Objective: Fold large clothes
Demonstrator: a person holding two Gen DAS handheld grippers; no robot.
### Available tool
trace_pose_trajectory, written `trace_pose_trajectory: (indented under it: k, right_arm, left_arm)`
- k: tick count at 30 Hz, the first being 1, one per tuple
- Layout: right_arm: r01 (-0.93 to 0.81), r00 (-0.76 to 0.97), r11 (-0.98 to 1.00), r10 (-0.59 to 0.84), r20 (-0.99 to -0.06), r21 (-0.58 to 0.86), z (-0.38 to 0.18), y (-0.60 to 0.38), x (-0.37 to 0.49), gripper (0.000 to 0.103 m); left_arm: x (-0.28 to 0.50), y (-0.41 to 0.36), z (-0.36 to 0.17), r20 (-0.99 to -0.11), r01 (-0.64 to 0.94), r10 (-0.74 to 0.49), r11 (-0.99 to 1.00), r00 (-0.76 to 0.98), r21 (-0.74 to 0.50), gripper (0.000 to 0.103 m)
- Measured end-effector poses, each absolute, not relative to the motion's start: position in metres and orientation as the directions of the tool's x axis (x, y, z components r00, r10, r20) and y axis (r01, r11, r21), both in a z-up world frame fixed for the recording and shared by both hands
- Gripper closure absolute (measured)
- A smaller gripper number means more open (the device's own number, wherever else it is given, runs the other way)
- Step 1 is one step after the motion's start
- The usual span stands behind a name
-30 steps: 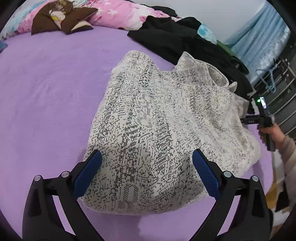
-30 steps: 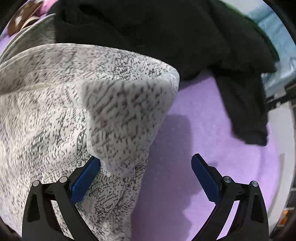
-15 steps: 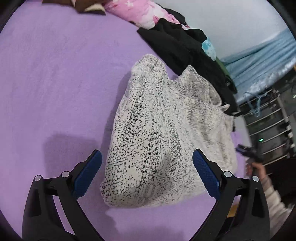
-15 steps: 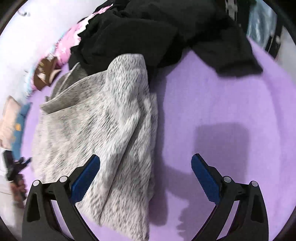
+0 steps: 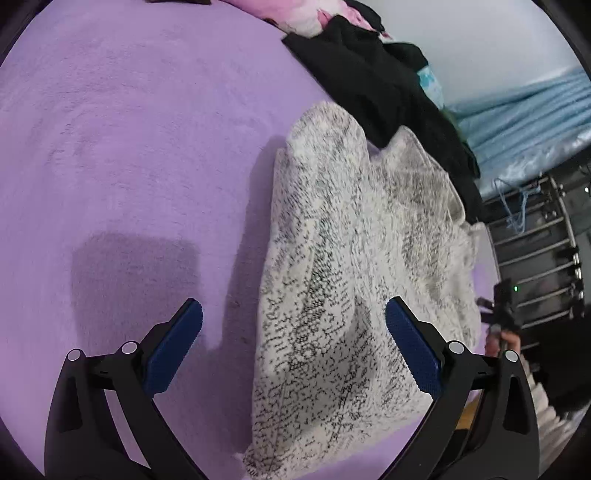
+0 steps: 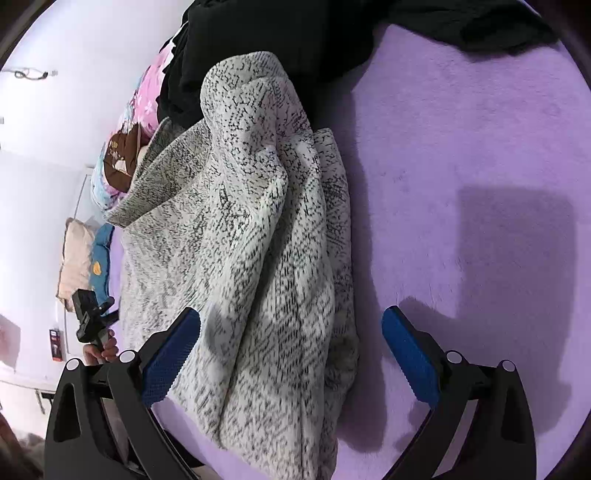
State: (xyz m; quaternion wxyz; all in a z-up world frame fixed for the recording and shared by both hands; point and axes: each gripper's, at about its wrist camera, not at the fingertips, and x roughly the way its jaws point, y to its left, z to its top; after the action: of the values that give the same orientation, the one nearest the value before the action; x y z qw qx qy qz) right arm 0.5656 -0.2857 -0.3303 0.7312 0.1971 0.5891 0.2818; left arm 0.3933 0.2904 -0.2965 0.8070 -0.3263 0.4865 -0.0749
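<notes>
A white sweater flecked with black (image 5: 343,266) lies folded in a loose bundle on the purple bedspread (image 5: 140,147). My left gripper (image 5: 293,347) hangs open above the bundle's near left edge, holding nothing. In the right wrist view the same sweater (image 6: 251,251) fills the left and middle. My right gripper (image 6: 290,354) stands open above its near end, empty. Each gripper appears small in the other's view: the right gripper (image 5: 504,310) at the bed's right side, the left gripper (image 6: 92,321) at the far left, each held by a hand.
A heap of black clothes (image 5: 373,77) lies beyond the sweater, touching its far end. Pink flowered bedding (image 5: 295,14) sits at the head of the bed. A metal rack (image 5: 543,240) stands off the right side. Bare purple bedspread (image 6: 480,147) stretches right of the sweater.
Both grippers have pulled back and away from the sweater, which now looks smaller. The right gripper, close over a raised fold a second ago, now views the whole bundle lying flat.
</notes>
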Motion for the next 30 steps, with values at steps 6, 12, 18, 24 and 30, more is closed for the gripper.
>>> trace_pose_trajectory:
  k: [6,12,18,24,30]
  right_arm:
    - [-0.206,0.148,0.757,0.650,-0.745,0.620,-0.332,-0.273,0.572,0.006]
    - [-0.210,0.137,0.758,0.648,-0.749,0.617,-0.336,-0.253,0.577,0.006]
    - [-0.240,0.113,0.775,0.621,-0.776,0.585,-0.338,-0.236,0.576,0.006]
    - [-0.237,0.113,0.762,0.638,-0.762,0.603,-0.338,-0.229,0.577,0.006]
    - [-0.235,0.110,0.768,0.630,-0.769,0.596,-0.340,-0.221,0.579,0.006]
  left_arm:
    - [0.399,0.279,-0.298,-0.759,-0.206,-0.395,0.803,0.517,-0.558,0.007]
    - [0.406,0.267,-0.298,-0.771,-0.177,-0.394,0.826,0.500,-0.536,0.008]
    - [0.406,0.271,-0.297,-0.770,-0.174,-0.397,0.825,0.499,-0.538,0.008]
    - [0.406,0.272,-0.305,-0.770,-0.179,-0.421,0.813,0.479,-0.555,0.008]
    - [0.408,0.270,-0.307,-0.772,-0.178,-0.424,0.812,0.474,-0.556,0.008]
